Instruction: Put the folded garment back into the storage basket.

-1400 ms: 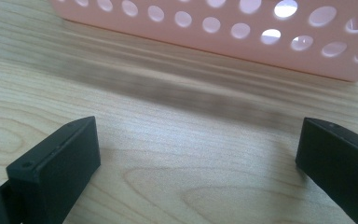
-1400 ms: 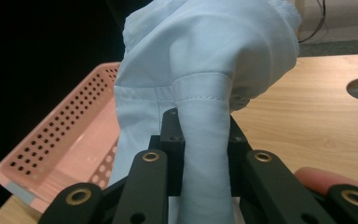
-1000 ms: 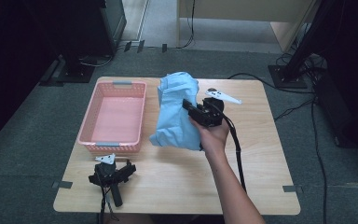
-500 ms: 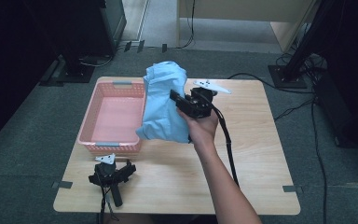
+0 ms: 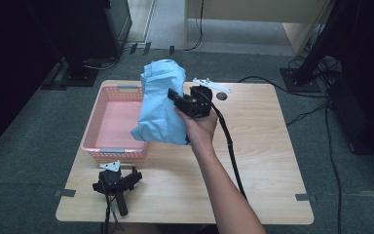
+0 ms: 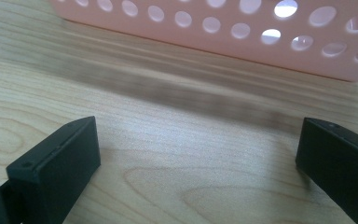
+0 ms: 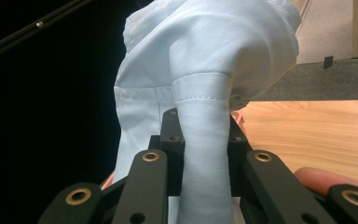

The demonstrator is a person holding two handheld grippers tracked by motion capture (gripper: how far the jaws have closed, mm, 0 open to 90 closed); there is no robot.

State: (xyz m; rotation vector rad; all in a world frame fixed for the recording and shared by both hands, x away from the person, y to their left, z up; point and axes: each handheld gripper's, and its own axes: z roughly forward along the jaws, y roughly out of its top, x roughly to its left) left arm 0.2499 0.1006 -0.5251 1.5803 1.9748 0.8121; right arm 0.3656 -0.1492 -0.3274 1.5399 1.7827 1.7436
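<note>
Moved since earlier: right gripper [image 5: 175, 100] and light blue shirt [image 5: 161, 105] shifted left across the desk, from over its middle to the right rim of the basket; left gripper unmoved.
Right gripper: held in the person's right hand [image 5: 200, 127], forearm coming in from the bottom edge of the high view; black cable trailing back along the arm.
Right jaws: clamped shut on a folded band of the shirt [image 7: 203, 140], cloth pinched between both black jaws and running up from them in the right gripper view.
Shirt: lifted clear of the desk, bunched, hanging down from the jaws; lower part draped over the basket's right rim, upper part rising above the gripper.
Basket [image 5: 109, 146]: pink, perforated walls, standing on the left half of the desk; inside bare where visible.
Left gripper [image 5: 117, 181]: lying on the desk near the front edge, just in front of the basket, no hand on it.
Left jaws: spread wide apart, nothing between them but bare wood; pink basket wall [image 6: 242, 32] close ahead in the left gripper view.
Desk [image 5: 268, 146]: light wood, right half bare.
White bracket [image 5: 212, 85]: lying at the far edge of the desk, behind the right gripper.
</note>
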